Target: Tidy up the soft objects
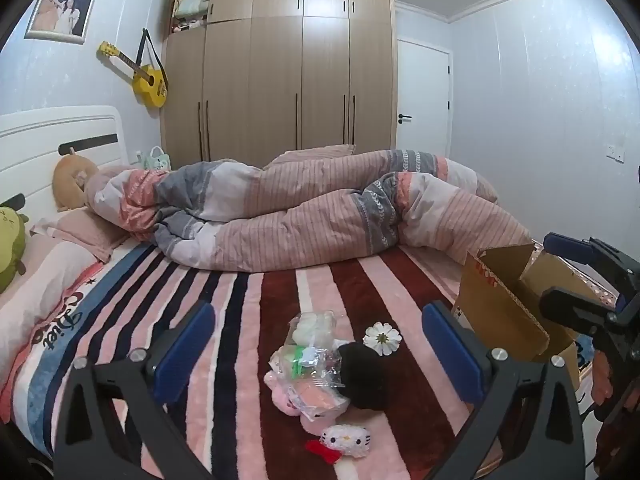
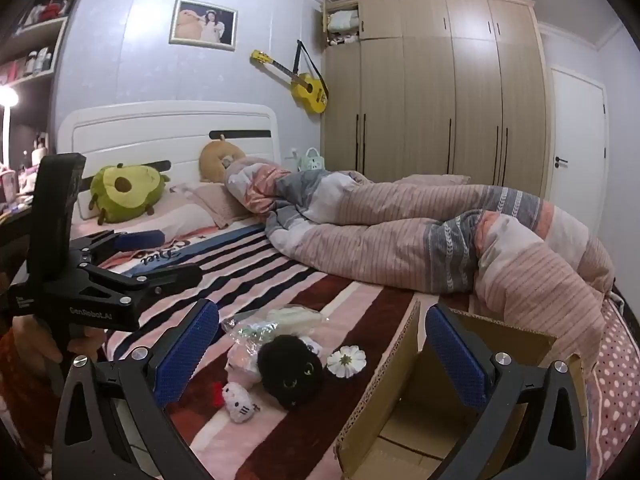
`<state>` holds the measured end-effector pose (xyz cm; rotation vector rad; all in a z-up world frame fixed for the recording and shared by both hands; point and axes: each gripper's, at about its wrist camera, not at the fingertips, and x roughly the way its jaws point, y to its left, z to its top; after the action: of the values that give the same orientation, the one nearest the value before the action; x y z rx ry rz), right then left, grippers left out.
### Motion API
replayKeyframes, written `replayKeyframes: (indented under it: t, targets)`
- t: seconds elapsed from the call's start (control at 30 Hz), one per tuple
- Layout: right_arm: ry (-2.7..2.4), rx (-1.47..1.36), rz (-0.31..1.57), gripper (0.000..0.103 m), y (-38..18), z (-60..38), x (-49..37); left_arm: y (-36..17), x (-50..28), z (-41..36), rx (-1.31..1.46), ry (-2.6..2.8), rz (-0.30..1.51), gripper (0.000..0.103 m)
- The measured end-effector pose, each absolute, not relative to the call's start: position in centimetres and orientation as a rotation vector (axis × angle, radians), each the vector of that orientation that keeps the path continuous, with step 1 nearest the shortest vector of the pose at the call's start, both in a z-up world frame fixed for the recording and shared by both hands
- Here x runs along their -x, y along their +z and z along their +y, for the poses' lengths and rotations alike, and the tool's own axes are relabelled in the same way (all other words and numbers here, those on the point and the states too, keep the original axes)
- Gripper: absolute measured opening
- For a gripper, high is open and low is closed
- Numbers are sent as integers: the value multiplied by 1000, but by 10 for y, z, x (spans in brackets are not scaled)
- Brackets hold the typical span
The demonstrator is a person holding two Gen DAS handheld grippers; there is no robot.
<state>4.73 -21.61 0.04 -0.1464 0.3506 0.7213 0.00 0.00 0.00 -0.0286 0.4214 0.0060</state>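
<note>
My left gripper [image 1: 318, 344] hangs with its 2 blue pads spread wide and nothing between them, framing the lower centre of its own view; my right gripper [image 2: 322, 344] is likewise wide open and empty, its right pad sitting over the open cardboard box [image 2: 404, 392] at the lower right of that frame. Between the left pads lies the little heap of soft things on the striped blanket [image 1: 248, 300]: a black plush [image 1: 366, 376] at centre, a crinkled clear bag [image 1: 308, 364] touching its left side, a pink plush [image 1: 286, 398] poking out under the bag, and a white daisy [image 1: 382, 338] just above the black plush. A white kitty plush with a red bow [image 1: 344, 442] sits apart, lower in the frame. The box stands at the right edge of the left view, near the heap. Farther up, a rumpled striped duvet [image 1: 320, 216] crosses mid-frame, an avocado cushion [image 2: 126, 192] rests at the left by the white headboard [image 2: 160, 128], and a yellow guitar [image 2: 308, 86] hangs beside the wardrobe [image 2: 440, 92].
</note>
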Motion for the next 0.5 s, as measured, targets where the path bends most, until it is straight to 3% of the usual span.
replayKeyframes:
  t: [0.5]
  targets:
    - [753, 104, 405, 103, -1, -228, -46, -6, 2, 6, 58, -8, 432, 103]
